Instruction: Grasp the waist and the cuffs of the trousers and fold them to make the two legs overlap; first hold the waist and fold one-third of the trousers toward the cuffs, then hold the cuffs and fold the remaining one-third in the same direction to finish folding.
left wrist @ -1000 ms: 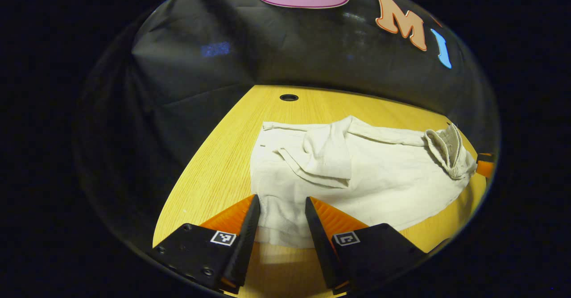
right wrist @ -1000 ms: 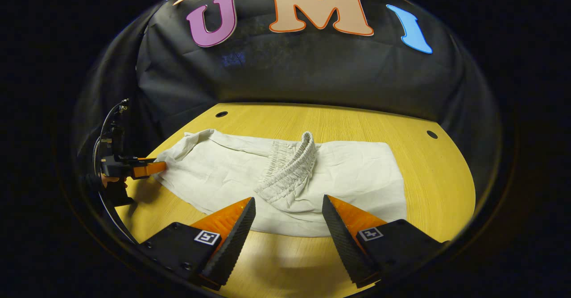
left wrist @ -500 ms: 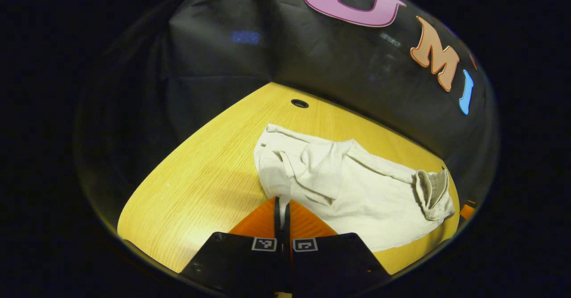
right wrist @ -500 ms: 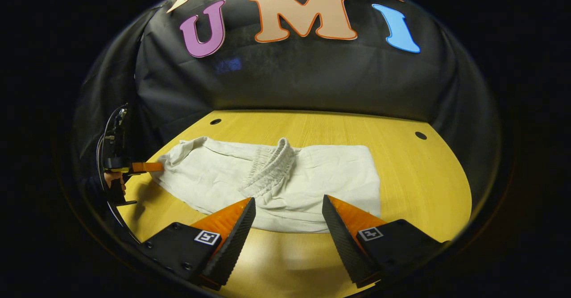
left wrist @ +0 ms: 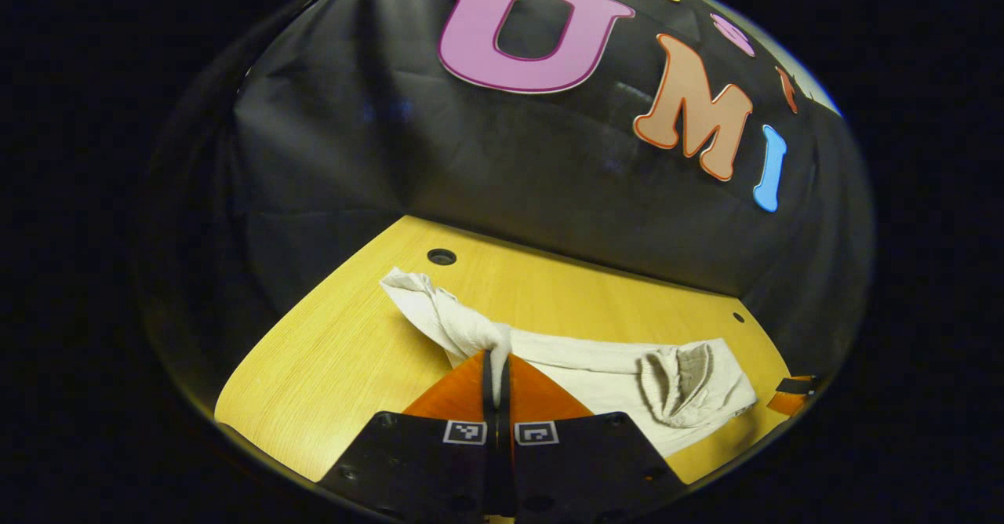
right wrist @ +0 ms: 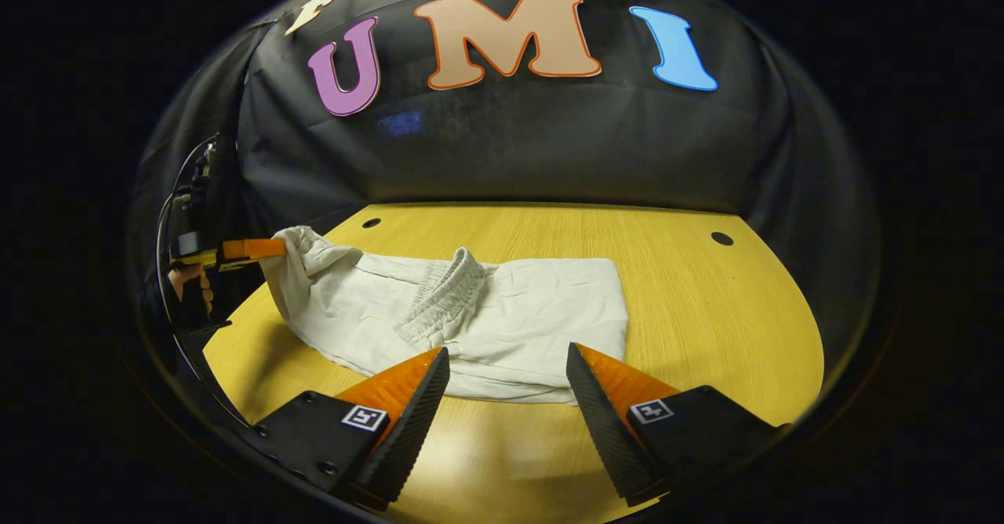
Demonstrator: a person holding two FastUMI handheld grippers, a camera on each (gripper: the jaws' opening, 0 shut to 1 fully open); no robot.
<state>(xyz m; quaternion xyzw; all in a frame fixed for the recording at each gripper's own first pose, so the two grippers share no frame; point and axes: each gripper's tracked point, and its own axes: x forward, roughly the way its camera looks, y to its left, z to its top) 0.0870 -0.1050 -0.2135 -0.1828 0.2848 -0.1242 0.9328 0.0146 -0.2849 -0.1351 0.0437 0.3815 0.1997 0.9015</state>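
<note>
The left gripper (left wrist: 496, 363) is clenched on one end of the pale cream cotton trousers (right wrist: 471, 324); in the right gripper view it (right wrist: 263, 248) holds that end raised off the light wooden table (right wrist: 706, 312), a hand (right wrist: 188, 285) behind it. The rest of the garment lies flat mid-table, its ribbed elastic waistband (right wrist: 447, 292) bunched upright. The right gripper (right wrist: 506, 387) is released, jaws apart, just short of the near hem, touching nothing.

Judgement: carry the lifted end across low and level — taut, not yanked — while the right gripper pins or takes the near edge so the layers land square.
</note>
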